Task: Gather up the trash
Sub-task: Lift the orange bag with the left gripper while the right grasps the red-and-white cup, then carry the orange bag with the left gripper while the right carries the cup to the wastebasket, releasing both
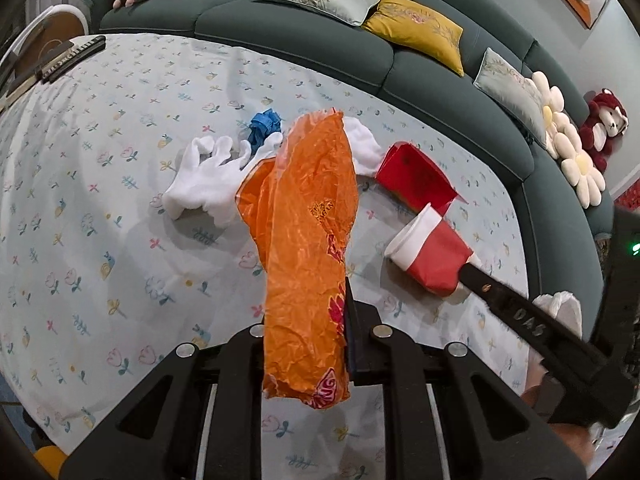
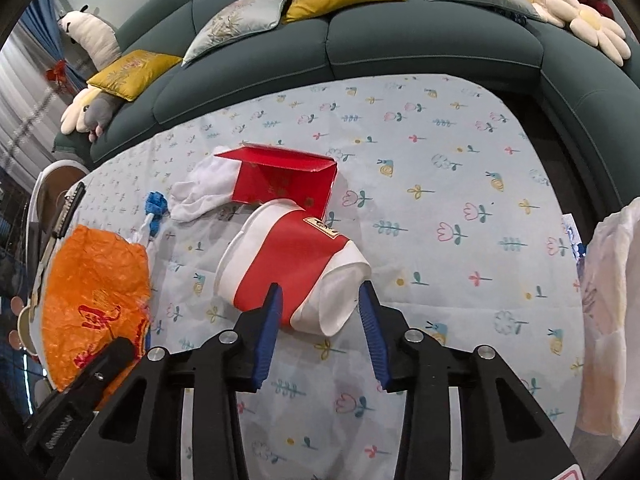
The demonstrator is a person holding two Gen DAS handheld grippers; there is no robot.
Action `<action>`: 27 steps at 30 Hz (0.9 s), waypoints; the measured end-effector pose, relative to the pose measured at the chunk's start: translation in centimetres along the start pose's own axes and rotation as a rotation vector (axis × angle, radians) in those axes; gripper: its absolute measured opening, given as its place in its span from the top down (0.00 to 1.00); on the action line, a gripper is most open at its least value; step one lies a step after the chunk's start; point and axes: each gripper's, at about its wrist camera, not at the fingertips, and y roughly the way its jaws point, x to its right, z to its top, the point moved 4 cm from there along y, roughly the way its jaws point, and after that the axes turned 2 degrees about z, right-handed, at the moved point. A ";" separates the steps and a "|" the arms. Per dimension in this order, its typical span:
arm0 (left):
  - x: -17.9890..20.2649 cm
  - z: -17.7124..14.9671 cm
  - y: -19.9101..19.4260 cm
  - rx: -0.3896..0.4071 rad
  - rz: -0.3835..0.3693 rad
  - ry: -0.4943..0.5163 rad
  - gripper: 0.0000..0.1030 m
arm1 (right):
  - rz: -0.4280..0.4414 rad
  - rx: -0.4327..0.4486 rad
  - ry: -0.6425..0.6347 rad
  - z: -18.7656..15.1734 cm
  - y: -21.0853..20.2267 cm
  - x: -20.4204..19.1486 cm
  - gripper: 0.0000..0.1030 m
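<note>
My left gripper (image 1: 308, 312) is shut on an orange plastic bag (image 1: 308, 240) and holds it above the flowered tablecloth; the bag also shows at the left of the right wrist view (image 2: 96, 292). My right gripper (image 2: 320, 300) is open, its blue pads on either side of the base of a crushed red and white paper cup (image 2: 292, 264) lying on its side. The cup shows in the left wrist view (image 1: 428, 256) with a right finger (image 1: 520, 316) at it. A red folded card box (image 2: 284, 180) lies just behind the cup.
White gloves (image 1: 208, 184) and a blue crumpled scrap (image 1: 262, 124) lie on the cloth behind the bag. A dark green sofa (image 1: 320, 36) with cushions curves round the table's far side. A pale plastic bag (image 2: 612, 312) hangs at the right edge. Dark remotes (image 1: 68, 58) lie far left.
</note>
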 end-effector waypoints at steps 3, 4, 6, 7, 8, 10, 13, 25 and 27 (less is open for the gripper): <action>0.2 0.2 0.2 -0.003 -0.011 -0.006 0.84 | -0.003 -0.015 0.001 -0.2 0.8 0.0 0.78; 0.3 0.3 0.3 -0.004 -0.013 -0.004 0.84 | -0.001 -0.015 0.003 -0.2 0.8 0.1 0.79; 0.5 0.2 0.4 -0.005 -0.014 0.000 0.84 | 0.010 -0.009 0.005 -0.4 0.7 0.3 0.81; 0.7 0.2 0.4 -0.006 -0.016 0.002 0.84 | 0.013 -0.008 0.004 -0.6 0.6 0.3 0.82; 0.9 0.1 0.4 -0.007 -0.018 0.004 0.84 | 0.014 -0.006 0.003 -0.6 0.5 0.4 0.83; 1.3 0.0 0.3 -0.006 -0.021 0.007 0.84 | 0.011 -0.001 -0.005 -0.8 0.0 0.6 0.84; 2.2 -0.1 0.0 -0.005 -0.027 0.019 0.84 | 0.011 0.019 -0.011 -1.1 -1.2 1.0 0.85; 9.6 -1.5 -2.7 0.016 -0.082 0.108 0.84 | 0.011 0.143 0.048 -0.4 -8.8 6.0 0.85; 11.5 -1.9 -3.3 0.019 -0.096 0.134 0.84 | 0.006 0.161 0.062 -0.3 -10.1 7.4 0.85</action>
